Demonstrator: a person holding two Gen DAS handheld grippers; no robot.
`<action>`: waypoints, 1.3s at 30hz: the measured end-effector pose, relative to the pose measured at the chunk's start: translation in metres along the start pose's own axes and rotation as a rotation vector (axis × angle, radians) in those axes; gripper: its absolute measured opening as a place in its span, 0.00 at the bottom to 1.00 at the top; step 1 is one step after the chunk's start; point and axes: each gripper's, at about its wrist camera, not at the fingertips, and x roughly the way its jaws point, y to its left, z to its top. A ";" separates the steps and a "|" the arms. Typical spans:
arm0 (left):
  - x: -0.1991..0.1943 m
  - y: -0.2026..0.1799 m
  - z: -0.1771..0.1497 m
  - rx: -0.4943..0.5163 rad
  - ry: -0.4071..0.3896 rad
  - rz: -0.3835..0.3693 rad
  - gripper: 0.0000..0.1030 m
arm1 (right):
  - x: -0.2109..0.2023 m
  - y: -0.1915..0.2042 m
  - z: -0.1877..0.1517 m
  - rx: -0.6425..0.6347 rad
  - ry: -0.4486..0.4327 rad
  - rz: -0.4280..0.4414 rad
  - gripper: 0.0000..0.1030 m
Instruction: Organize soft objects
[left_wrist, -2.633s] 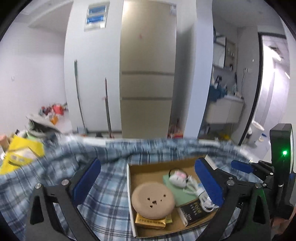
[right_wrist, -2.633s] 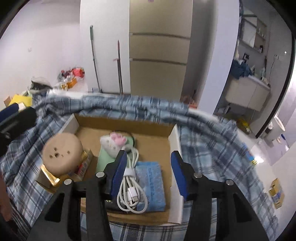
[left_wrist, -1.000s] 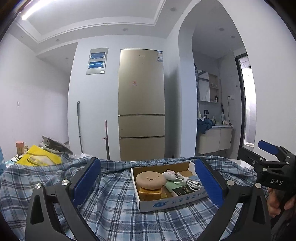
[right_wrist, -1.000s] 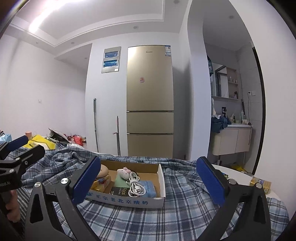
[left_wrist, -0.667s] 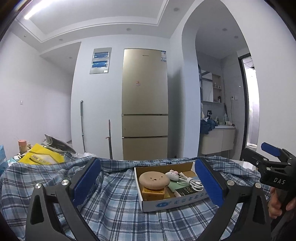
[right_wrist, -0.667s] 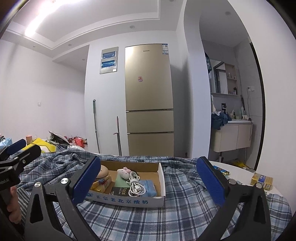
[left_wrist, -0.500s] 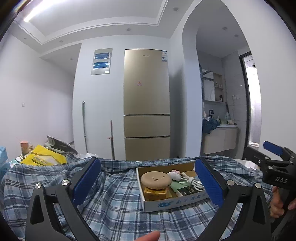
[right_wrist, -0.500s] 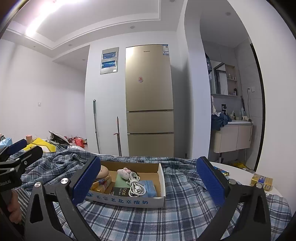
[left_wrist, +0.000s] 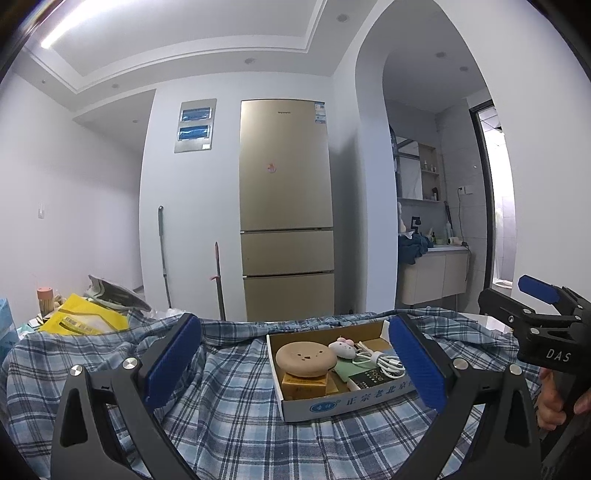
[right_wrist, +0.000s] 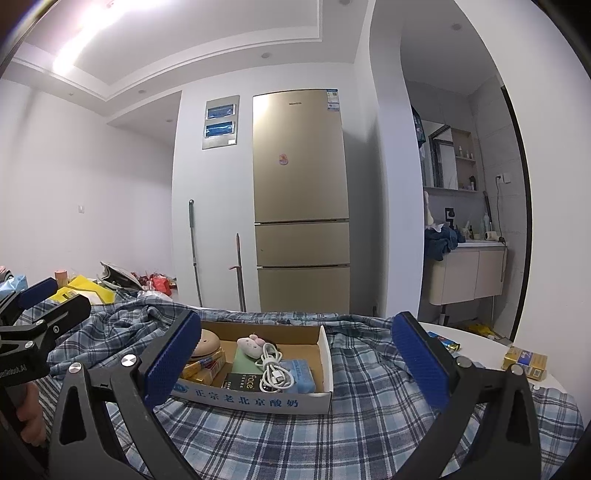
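Tools left and right gape wide, empty, flanking cardboard box on plaid cloth.

Left gripper gapes before a cardboard box, seemingly empty-jawed.

Table white, round-edged, mostly hidden under blue plaid cloth; bare part shows at right in right wrist view. Cloth rumpled, bunched toward far edge. Cardboard tray sits on cloth, near middle. On bare tabletop, right of cloth: yellow box near edge, small blue packet just beside cloth. Yellow bag at far left, touching cloth edge; whether on table, cannot tell.
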 end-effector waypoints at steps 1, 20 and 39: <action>0.000 0.000 0.000 0.001 -0.002 -0.002 1.00 | 0.000 0.000 0.000 -0.003 -0.001 0.001 1.00; -0.003 -0.007 -0.001 0.030 0.004 -0.020 1.00 | -0.007 0.007 0.000 -0.037 -0.028 0.001 1.00; -0.006 -0.010 0.001 0.050 -0.010 -0.033 1.00 | -0.008 0.006 0.000 -0.046 -0.027 0.001 1.00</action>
